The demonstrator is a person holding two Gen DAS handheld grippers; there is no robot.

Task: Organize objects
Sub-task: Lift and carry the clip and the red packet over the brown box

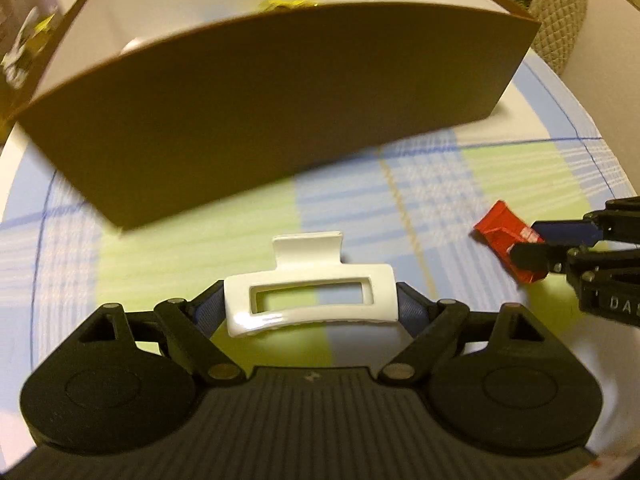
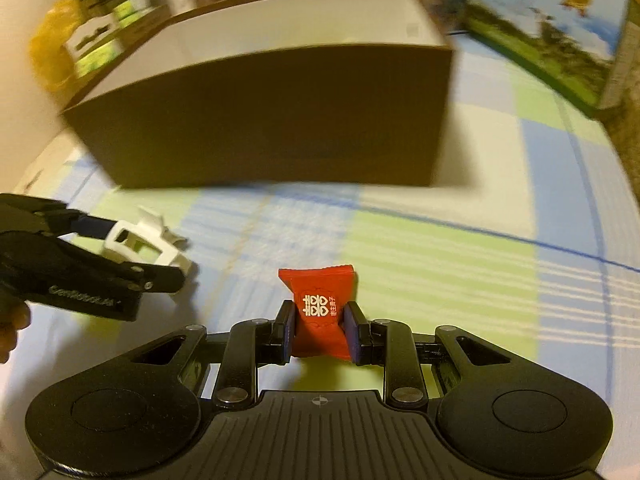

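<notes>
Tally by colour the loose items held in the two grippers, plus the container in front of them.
White: 1, hair claw clip in the left gripper
Red: 1, candy packet in the right gripper
Brown: 1, cardboard box
Total: 3

Box [image 1: 280, 120] near wall hides most of its interior; only a yellow item [image 1: 284, 3] pokes above the rim, can't tell what it is, and a pale rounded thing [image 1: 132, 46] inside is too blurred to name. Whole box is motion-smeared in right wrist view. Clip [image 1: 308, 300] ends are covered by the left hand-held gripper [image 1: 310, 304] pads. Candy [image 2: 322, 312] lower end is hidden behind the right hand-held gripper [image 2: 320, 334]; its print is too small to read. Yellow bag [image 2: 52, 56] and cartons [image 2: 104, 40] at back left are blurred, cut by the fisheye edge. Picture box [image 2: 548, 36] is cropped at right.
</notes>
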